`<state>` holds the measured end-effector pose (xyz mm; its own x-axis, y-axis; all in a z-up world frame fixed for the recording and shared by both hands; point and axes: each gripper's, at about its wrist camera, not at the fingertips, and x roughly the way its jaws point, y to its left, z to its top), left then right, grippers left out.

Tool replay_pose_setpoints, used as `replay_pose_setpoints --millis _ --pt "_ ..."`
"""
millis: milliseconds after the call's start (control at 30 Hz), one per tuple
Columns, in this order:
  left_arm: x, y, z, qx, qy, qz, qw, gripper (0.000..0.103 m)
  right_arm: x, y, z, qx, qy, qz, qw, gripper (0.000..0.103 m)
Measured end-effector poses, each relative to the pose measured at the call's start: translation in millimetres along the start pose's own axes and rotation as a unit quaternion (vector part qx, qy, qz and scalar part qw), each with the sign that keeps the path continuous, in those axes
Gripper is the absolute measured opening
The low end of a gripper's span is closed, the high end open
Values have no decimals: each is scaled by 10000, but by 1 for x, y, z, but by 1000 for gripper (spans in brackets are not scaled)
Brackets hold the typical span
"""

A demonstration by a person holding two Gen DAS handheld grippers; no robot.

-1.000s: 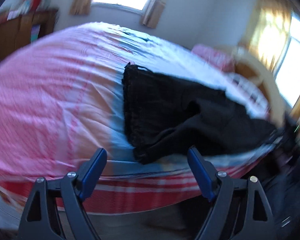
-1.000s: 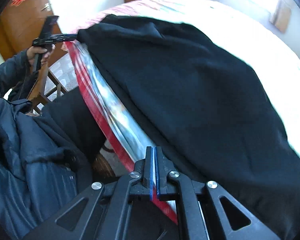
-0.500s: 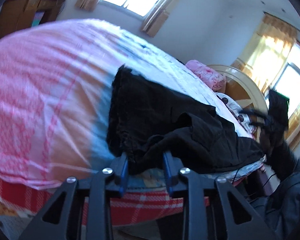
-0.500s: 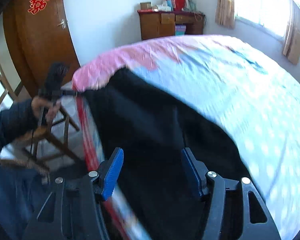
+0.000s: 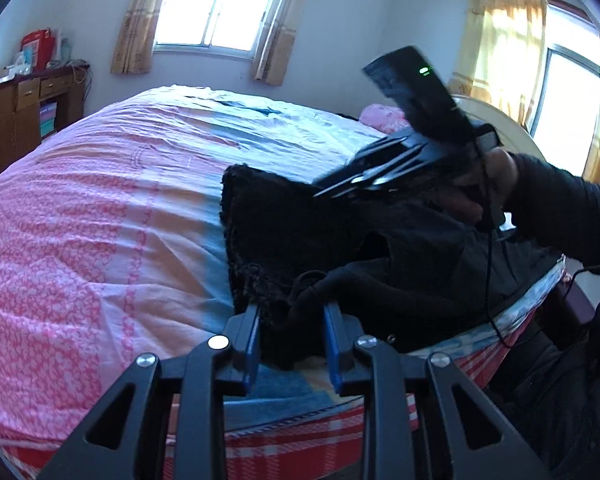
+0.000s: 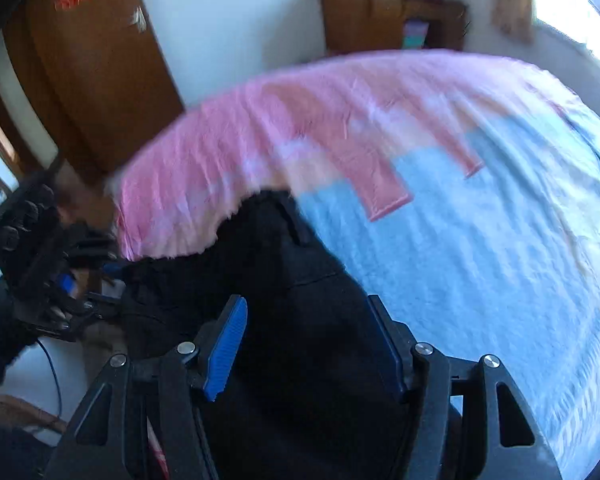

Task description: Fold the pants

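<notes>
Black pants lie bunched along the near edge of a bed, waistband to the left. My left gripper has its blue pads on either side of a thick fold of the pants' near corner and grips it. My right gripper is open over the black fabric, its fingers apart and holding nothing. In the left wrist view the right gripper hovers above the middle of the pants. In the right wrist view the left gripper sits at the bed's left edge.
The bed has a pink and light blue cover. A wooden cabinet stands at the far left wall, a pink pillow and round headboard at the right. A brown door and a wooden chair are left of the bed.
My left gripper closed from wide open onto the pants' near corner. My right gripper opened, let go and moved up over the pants toward the left gripper.
</notes>
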<state>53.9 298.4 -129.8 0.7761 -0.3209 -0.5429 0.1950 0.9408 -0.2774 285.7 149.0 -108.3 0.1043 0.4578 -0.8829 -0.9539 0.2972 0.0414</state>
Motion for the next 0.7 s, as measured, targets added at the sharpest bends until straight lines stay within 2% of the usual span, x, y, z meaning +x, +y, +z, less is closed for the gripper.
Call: replay_pose_setpoints --millis 33,100,167,233,300,400,433,500,533,567,633,700 --pt "0 2 1 3 -33 -26 10000 28 4 0 0 18 118 59 9999 23" --pt "-1 4 4 25 -140 -49 9999 28 2 0 4 73 90 44 9999 14" --pt "-2 2 10 131 -266 -26 9996 28 -12 -1 8 5 -134 -193 9997 3" --pt "1 -1 12 284 -295 31 9992 28 -29 -6 11 92 -449 -337 9984 3" --pt "8 0 8 398 -126 189 9989 28 -30 -13 13 213 -508 -362 9978 3" --pt "20 2 -1 449 136 341 9983 29 -1 -17 9 219 -45 -363 9991 3" --pt "19 2 -1 442 121 404 9981 33 10 -16 4 164 66 -422 9990 4" --pt "15 -1 -1 536 120 549 9970 37 9 -18 0 247 9 -546 9982 17" --pt "12 -2 -1 563 99 594 9966 42 3 -23 -2 356 0 -521 9980 31" --pt "10 -3 0 577 79 691 9959 53 -7 -27 -6 505 -78 -558 9971 40" --pt "5 -5 -2 633 99 870 9941 66 -38 -32 -20 690 -323 -752 9943 42" --pt "-6 -7 -7 706 120 987 9925 71 -64 -32 -34 781 -523 -785 9925 42"
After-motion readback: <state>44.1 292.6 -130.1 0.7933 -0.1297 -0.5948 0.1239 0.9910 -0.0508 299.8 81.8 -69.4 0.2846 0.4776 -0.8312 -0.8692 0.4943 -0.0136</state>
